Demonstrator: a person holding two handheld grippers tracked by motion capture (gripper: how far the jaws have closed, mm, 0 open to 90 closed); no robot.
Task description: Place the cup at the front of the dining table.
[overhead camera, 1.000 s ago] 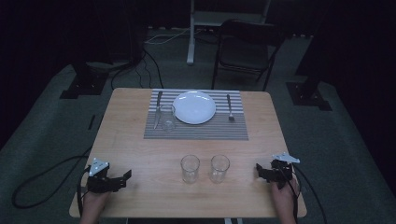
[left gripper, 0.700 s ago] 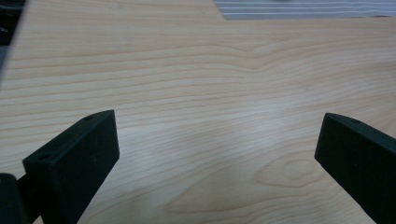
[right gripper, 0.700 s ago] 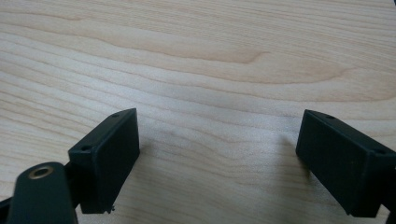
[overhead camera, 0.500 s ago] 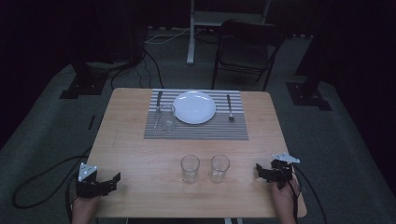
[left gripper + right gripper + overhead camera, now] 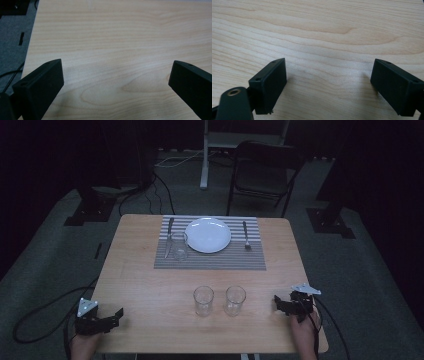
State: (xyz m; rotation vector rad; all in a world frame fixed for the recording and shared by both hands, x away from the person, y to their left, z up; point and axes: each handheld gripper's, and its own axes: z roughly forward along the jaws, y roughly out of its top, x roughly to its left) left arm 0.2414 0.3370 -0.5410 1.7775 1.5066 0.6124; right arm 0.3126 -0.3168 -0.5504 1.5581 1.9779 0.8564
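So far nothing is gripped: the left tool (image 5: 111, 318) and right tool (image 5: 281, 304) rest wide open on the pale wooden worktop (image 5: 145, 285), two clear drinking glasses (image 5: 203, 300) untouched between them.

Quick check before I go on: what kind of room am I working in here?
Probably a dim recording studio or lab staged as a dining setup: a wooden table with a placemat, a plate and glasses, ringed by black stand bases, floor cables and a folding chair.
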